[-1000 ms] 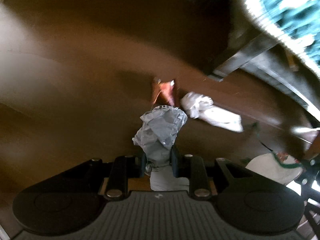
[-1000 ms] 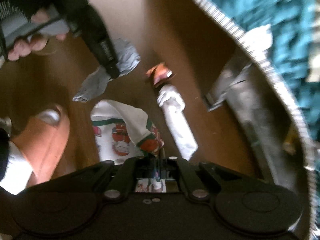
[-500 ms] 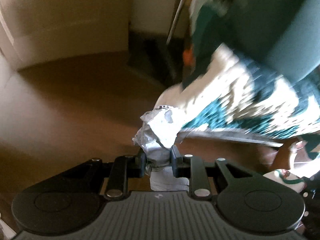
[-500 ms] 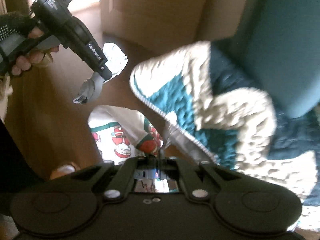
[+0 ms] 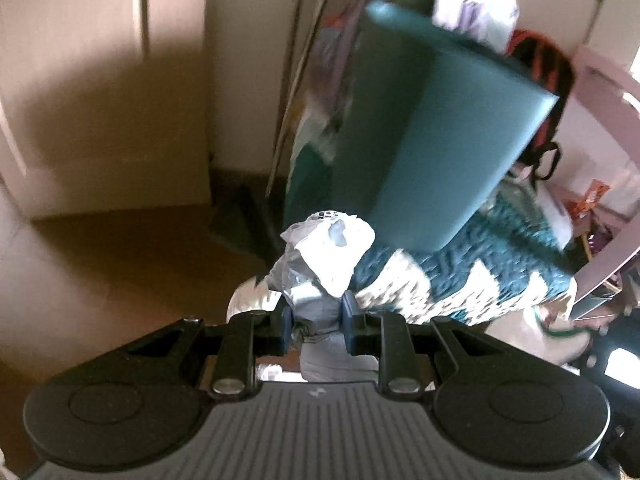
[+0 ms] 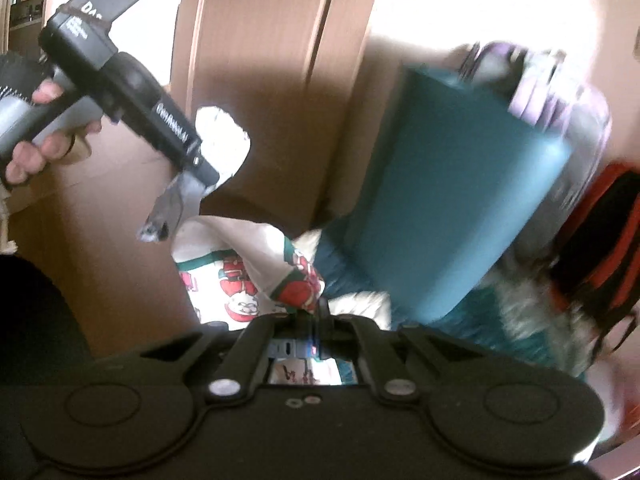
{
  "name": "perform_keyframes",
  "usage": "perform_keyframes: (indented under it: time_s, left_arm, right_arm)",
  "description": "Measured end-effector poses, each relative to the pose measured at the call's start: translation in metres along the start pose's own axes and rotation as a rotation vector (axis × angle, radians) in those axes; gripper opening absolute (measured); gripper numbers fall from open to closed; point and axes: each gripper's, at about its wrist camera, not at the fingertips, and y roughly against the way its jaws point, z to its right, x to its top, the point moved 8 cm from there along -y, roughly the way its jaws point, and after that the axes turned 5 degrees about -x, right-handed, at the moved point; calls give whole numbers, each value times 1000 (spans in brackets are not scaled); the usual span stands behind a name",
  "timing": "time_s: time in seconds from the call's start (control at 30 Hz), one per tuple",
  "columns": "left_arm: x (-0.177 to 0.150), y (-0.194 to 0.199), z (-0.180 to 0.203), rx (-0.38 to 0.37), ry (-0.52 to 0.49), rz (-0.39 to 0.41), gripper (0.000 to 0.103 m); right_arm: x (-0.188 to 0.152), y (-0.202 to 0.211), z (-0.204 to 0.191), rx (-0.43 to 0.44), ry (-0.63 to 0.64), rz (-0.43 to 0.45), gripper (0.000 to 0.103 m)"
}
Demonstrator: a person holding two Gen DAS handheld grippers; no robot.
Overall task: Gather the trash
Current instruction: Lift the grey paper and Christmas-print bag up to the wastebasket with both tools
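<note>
I face a sunlit corner of the room: a cream wall (image 5: pixel 100 92) with a dark shadow across its lower half, above a brown wooden floor (image 5: pixel 132 260). A teal cushion (image 5: pixel 436 132) stands tilted against piled clothing (image 5: pixel 472 4), over a teal-and-white knitted blanket (image 5: pixel 460 276). A red-and-black bag (image 5: pixel 540 60) sits behind it, a pale pink panel (image 5: pixel 608 152) to the right. Thin poles (image 5: pixel 292 92) lean in the corner. Through my right camera, brown door panels (image 6: pixel 260 60) catch bright window light.
</note>
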Motion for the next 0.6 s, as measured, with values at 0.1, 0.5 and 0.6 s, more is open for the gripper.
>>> perform_keyframes:
  time_s: [0.1,0.5,0.6]
  left_arm:
    - [23,23,19,-13,-25,53,24]
    - [130,67,74,-34,-25,211,24]
    - [159,76,86,-33,-35,247,24]
  right_arm:
    - [27,18,24,-49,-7,52,1]
    - [154,42,139,-242,-85,228,1]
    - [182,38,163,-281,-95,260,0]
